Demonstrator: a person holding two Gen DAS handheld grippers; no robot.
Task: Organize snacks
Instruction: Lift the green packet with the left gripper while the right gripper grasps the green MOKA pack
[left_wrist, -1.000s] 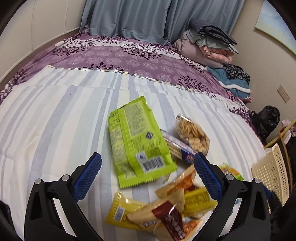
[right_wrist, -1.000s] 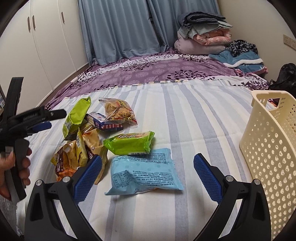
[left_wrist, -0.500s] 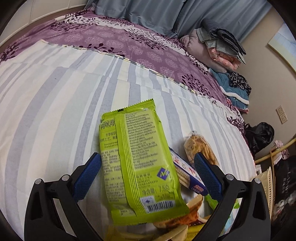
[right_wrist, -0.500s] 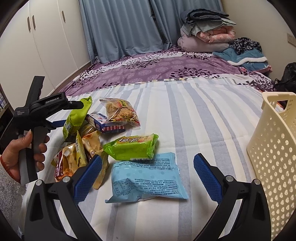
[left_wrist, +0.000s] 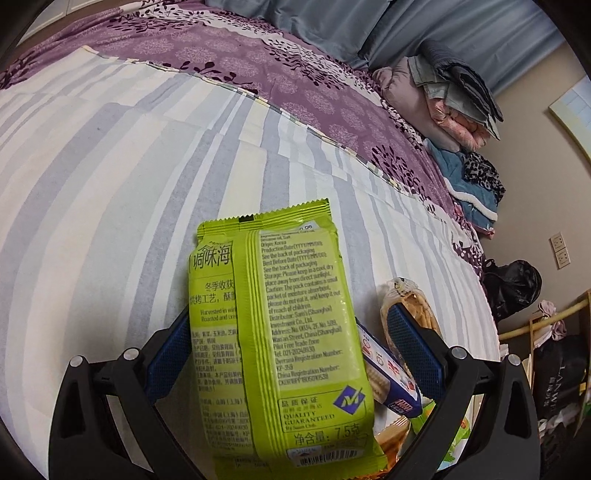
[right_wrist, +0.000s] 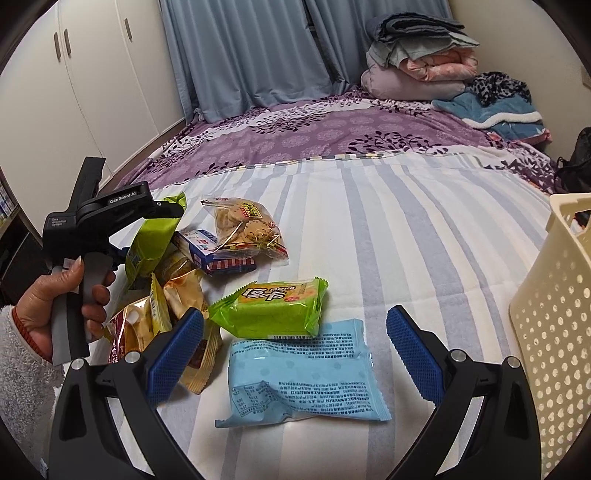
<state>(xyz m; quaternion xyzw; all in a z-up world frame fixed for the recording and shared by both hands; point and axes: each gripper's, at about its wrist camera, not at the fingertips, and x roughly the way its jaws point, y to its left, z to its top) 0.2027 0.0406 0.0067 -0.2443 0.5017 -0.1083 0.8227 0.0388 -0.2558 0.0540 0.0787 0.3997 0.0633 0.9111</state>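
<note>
Snack packets lie on a striped bed. My left gripper (left_wrist: 291, 354) is open, with its jaws on either side of a tall lime-green seaweed packet (left_wrist: 273, 339); the pads look apart from it. That packet also shows in the right wrist view (right_wrist: 149, 240), beside the left gripper's body (right_wrist: 110, 214). My right gripper (right_wrist: 295, 350) is open and empty, above a light-blue packet (right_wrist: 299, 376) and a green cracker packet (right_wrist: 271, 308). A cream perforated basket (right_wrist: 554, 332) stands at the right.
A blue biscuit box (right_wrist: 212, 251), a clear bag of cookies (right_wrist: 243, 225) and several yellow-brown packets (right_wrist: 173, 295) lie in a pile at the left. Folded blankets (right_wrist: 417, 62) sit at the far end of the bed. White wardrobe doors (right_wrist: 66, 92) stand at the left.
My left gripper has moved forward and down until the lime-green packet lies between its jaws. My right gripper has edged slightly forward over the light-blue packet.
</note>
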